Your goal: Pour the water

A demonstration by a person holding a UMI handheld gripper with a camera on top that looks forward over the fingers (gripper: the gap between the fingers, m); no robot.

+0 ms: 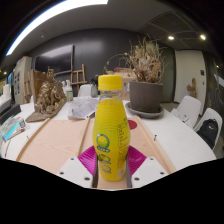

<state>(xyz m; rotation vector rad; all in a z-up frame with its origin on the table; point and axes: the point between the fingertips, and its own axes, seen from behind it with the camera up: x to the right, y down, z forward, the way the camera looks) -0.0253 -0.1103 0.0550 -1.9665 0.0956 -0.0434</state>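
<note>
Pale wooden worktop running ahead in long boards, seams fanning out from the near edge. Dim room beyond, with a dark ceiling, a long curved strip light overhead and small spot lamps at the far side. On the far part of the worktop, a dark pot with a dry, spiky plant; off to one side, a brown carved figure standing on the wood, with easel-like wooden frames behind it. Pale chairs set around the far rim.

Yellow bottle with a yellow cap and a green-and-white label, upright, right in front and filling the middle. Held between the two fingers of the gripper, magenta pads pressed against its lower sides at left and right. Bottle's base hidden between the fingers, so contact with the worktop cannot be told. Cap on.
</note>
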